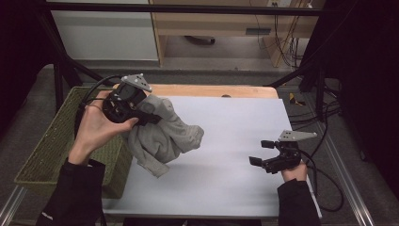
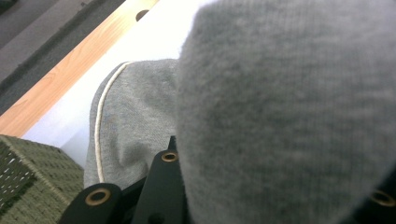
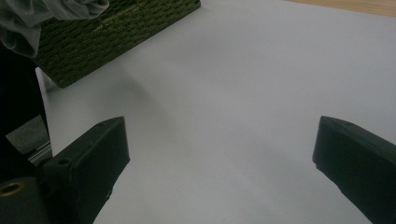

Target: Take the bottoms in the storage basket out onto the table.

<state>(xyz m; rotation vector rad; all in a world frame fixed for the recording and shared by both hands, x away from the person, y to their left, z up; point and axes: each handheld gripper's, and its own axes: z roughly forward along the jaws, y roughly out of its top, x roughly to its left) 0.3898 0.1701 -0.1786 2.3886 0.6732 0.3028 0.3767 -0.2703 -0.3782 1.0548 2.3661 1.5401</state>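
A grey sweatshirt-like garment hangs bunched above the left side of the white table sheet, its lower end near the sheet. My left gripper is shut on the garment's upper part, held up by the person's left hand. In the left gripper view the grey garment drapes over the jaws, with a cream-piped edge at the left. My right gripper rests low over the sheet at the right, its jaws wide open. In the right gripper view, bare white sheet lies between the two black fingers.
A green woven basket stands off the table's left edge, beside the hanging garment; it is also seen as the basket in the right gripper view. The table's wooden far edge shows behind the sheet. Black frame bars and cables surround the table.
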